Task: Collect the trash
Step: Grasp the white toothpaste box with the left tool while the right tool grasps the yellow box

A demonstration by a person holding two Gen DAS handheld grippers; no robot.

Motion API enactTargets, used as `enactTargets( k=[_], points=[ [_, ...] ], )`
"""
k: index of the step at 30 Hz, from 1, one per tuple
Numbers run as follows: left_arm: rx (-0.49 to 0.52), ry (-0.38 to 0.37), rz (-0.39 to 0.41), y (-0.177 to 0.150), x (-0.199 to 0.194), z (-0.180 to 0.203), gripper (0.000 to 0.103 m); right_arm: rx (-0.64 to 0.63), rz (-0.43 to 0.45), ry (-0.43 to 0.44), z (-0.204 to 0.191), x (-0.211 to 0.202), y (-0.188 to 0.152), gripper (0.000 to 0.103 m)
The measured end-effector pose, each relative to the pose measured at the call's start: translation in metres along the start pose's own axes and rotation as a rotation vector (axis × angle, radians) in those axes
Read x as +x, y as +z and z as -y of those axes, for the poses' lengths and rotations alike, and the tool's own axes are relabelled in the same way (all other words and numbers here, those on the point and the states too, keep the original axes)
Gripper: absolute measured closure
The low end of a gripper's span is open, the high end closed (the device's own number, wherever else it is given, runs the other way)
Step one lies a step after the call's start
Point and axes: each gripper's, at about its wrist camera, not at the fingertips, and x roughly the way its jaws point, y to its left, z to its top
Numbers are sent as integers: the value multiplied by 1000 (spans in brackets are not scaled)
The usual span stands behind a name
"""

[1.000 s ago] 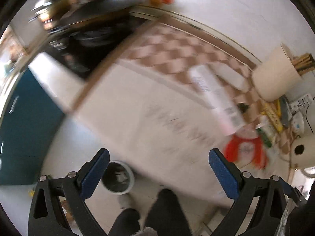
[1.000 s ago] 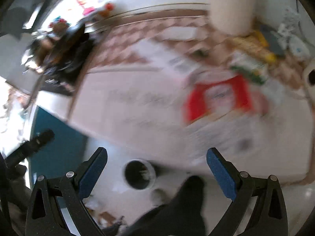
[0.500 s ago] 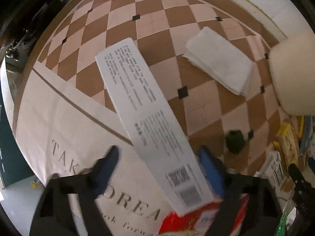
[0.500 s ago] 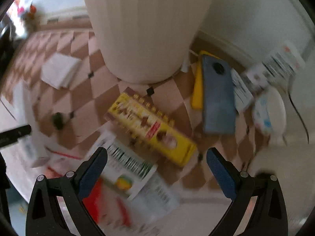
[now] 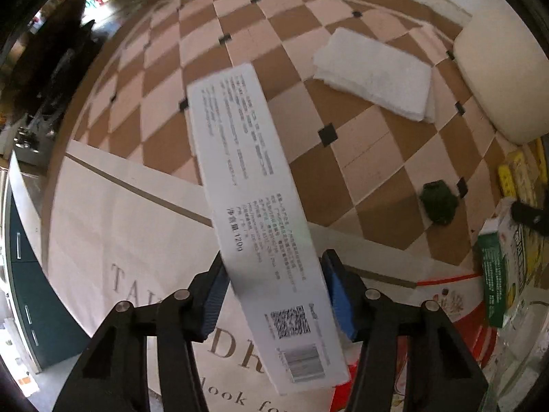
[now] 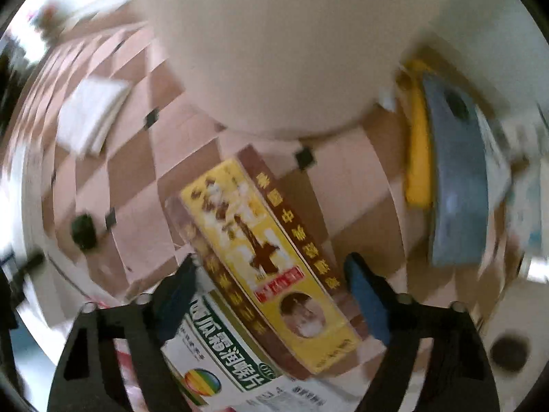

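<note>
A long white printed box [image 5: 240,158] lies slantwise across the brown-checked cloth [image 5: 370,168]. My left gripper [image 5: 274,264] points down at it, and both blue pads press on the box's long sides near its barcode end. In the right wrist view a yellow and brown box [image 6: 254,226] lies on the same cloth. My right gripper [image 6: 271,264] straddles it with the jaws closing. A gap shows between the right pad [image 6: 360,285] and the box's edge.
A folded white tissue [image 5: 374,75] and a small dark green object [image 5: 439,202] lie on the cloth. A cream cylinder [image 6: 274,41] stands just behind the yellow box. A green and white box [image 6: 219,350] lies under it; a blue case [image 6: 459,185] and a yellow item [image 6: 417,158] lie to its right.
Both grippers came down from high over the table. The left closed on the white box. The right swung over to the yellow box and its jaws have narrowed.
</note>
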Motion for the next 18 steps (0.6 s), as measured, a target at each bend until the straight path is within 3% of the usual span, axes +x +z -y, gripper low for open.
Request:
enactTargets(
  k=[3,4,6,10,11,12,18],
  points=[
    [-23,-11,20,15,1,-2,47,165,-40,169,15,-5,1,19],
    [-32,-16,19,16,1,-3,47,153,-38,172,14,-8,2,16],
    [-44,-31,23,22,3,-9,55,63,-7,83,6,-12,3,13],
    [-31,6,52,26,-1,-11,57,-13,-6,17,-6,-11,0,14],
    [-28,15,61,25,-3,-12,57,-15,1,9,-7,-12,-2,17],
    [-25,23,75,24,-7,-13,58,-19,8,9,-17,-16,-9,30],
    [-4,71,172,1,-45,-10,58,51,117,-37,-28,-42,-21,37]
  ],
)
